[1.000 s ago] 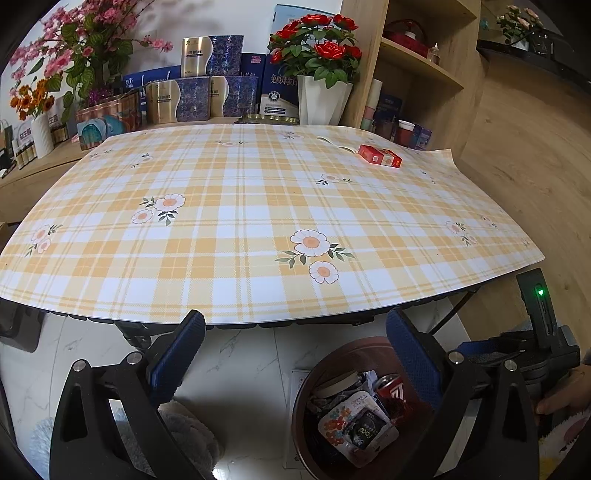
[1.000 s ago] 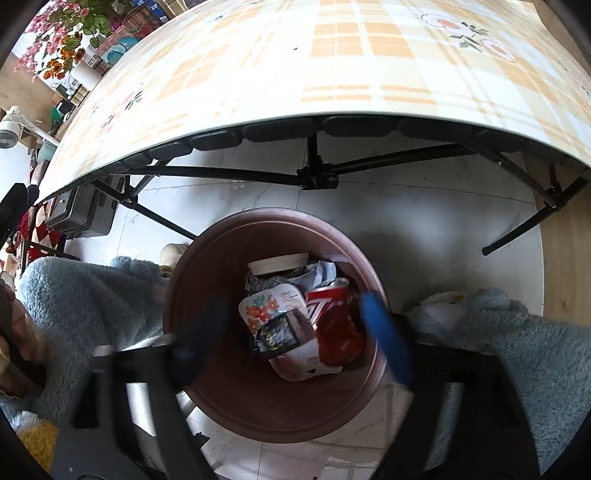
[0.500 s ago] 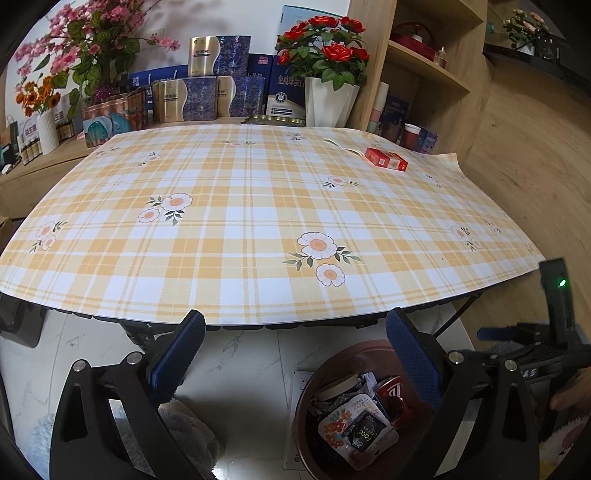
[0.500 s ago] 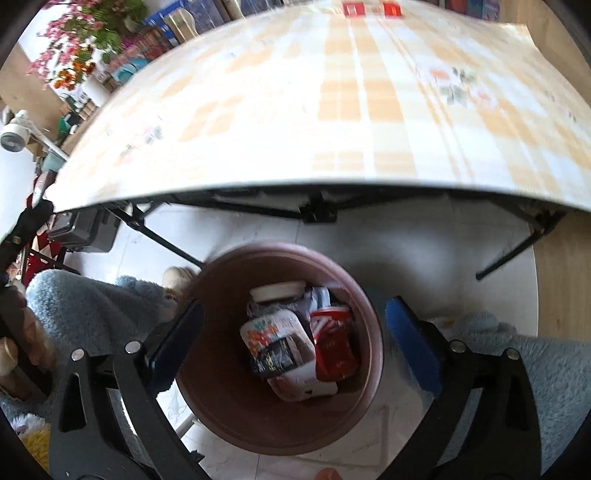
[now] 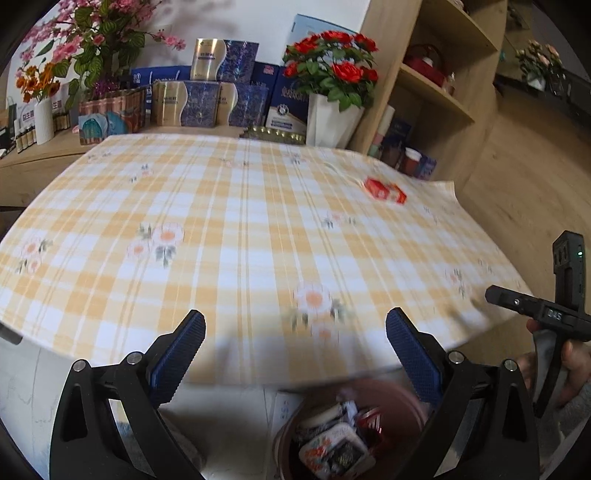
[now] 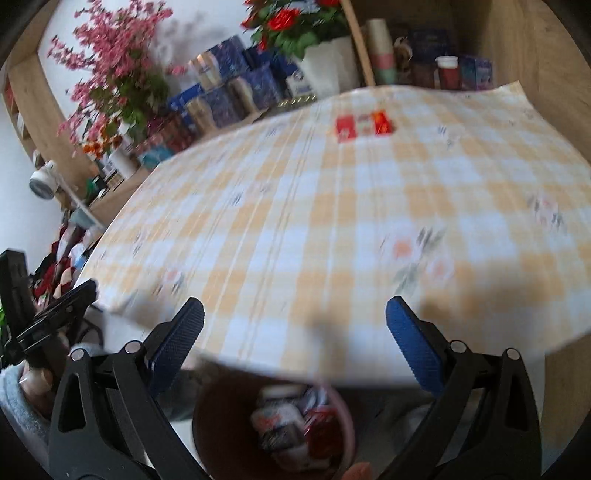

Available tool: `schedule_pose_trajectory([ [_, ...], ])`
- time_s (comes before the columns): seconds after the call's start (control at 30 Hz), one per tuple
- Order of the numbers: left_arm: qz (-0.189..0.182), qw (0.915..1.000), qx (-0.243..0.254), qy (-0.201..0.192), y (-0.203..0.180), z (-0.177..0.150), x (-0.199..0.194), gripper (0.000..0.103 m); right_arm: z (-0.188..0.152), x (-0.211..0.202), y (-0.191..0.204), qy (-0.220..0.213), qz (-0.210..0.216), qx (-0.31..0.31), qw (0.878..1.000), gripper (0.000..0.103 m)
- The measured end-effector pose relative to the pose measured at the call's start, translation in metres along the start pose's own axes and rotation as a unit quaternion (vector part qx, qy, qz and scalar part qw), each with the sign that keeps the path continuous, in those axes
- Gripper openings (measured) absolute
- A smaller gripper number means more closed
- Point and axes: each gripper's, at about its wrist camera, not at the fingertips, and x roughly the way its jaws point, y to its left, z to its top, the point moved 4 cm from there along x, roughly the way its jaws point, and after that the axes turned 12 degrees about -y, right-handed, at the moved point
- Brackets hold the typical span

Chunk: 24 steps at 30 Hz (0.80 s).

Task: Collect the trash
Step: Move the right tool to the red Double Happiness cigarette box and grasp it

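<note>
Right wrist: gripper (image 6: 294,334) wide apart, empty, ribbed blue pads (image 6: 413,349); round brown bin (image 6: 210,424) below.

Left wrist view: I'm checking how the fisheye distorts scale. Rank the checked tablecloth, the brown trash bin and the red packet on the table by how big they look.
1. Checked tablecloth, largest by far.
2. Brown trash bin, partly cut off by the frame edge and very near the camera, so its rank is inflated.
3. Red packet, smallest; it lies far off.

Counter (image 5: 258,229) under yellow plaid floral cloth; wooden shelf unit (image 5: 436,92) behind right; white wall (image 5: 258,22); pale marble floor (image 5: 229,424); daylight.
</note>
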Motion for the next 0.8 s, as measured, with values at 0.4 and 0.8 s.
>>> schedule_pose_trajectory([
  [0.4, 0.006, 0.9989, 0.036, -0.030, -0.011, 0.079, 0.065, 0.097, 0.122, 0.130, -0.054, 0.023, -0.073, -0.035, 0.996, 0.097],
  [0.8, 0.056, 0.9946, 0.082, -0.030, 0.001, 0.104, 0.108, 0.097, 0.164, 0.255, -0.067, 0.064, -0.155, -0.049, 0.985, 0.097],
])
